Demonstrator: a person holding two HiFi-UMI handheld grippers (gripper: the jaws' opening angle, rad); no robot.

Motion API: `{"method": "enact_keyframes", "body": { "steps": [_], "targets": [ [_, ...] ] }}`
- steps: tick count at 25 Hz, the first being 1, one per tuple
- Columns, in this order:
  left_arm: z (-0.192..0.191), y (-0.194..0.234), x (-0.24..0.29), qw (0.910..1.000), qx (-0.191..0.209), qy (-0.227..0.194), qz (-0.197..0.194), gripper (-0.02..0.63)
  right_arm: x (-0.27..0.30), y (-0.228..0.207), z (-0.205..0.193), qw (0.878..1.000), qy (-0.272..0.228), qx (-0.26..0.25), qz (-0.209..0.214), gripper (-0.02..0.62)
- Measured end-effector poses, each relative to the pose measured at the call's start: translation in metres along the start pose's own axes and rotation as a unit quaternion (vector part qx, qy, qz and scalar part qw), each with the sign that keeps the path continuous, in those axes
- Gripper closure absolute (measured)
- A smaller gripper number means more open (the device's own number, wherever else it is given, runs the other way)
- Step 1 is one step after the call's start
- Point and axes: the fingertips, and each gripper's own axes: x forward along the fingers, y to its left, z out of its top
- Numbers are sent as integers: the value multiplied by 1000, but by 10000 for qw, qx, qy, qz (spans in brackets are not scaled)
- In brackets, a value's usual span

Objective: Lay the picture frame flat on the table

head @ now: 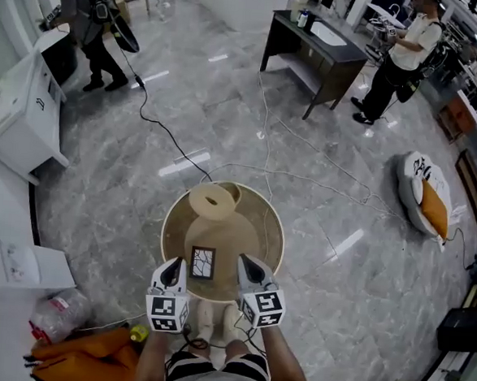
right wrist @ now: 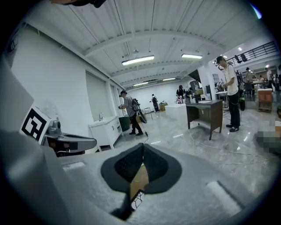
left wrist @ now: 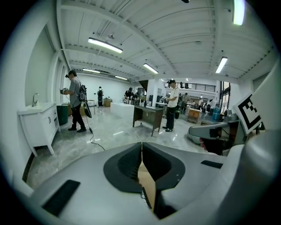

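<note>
A small dark picture frame (head: 202, 263) with a white, black-lined picture lies flat on the near part of the round tan table (head: 265, 220). Both grippers hang above the table's near edge, apart from the frame. My left gripper (head: 172, 266) is to the frame's left and my right gripper (head: 244, 262) to its right. In the left gripper view the jaws of the left gripper (left wrist: 141, 147) meet with nothing between them. The right gripper (right wrist: 142, 149) is shut and empty too; a corner of the frame (right wrist: 137, 200) shows below its jaws.
A beige ring-shaped object (head: 213, 200) sits on the far part of the table. Cables (head: 266, 139) trail over the grey floor beyond. A white cabinet (head: 19, 121) stands left, a dark desk (head: 317, 53) far off, an orange bag (head: 80, 354) near left. Two people stand at the back.
</note>
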Motion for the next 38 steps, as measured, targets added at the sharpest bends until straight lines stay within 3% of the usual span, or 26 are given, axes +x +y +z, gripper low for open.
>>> {"method": "enact_keyframes", "body": {
  "steps": [11, 22, 38],
  "targets": [
    [50, -26, -59, 9981, 345, -466, -197, 586, -49, 36, 56, 9981, -468, -385, 95, 597],
    [83, -33, -108, 9943, 429, -922, -330, 586, -100, 62, 75, 9953, -785, -567, -7, 597],
    [84, -35, -126, 9921, 619, -1027, -379, 586, -120, 68, 85, 9922, -972, -771, -101, 598]
  ]
}}
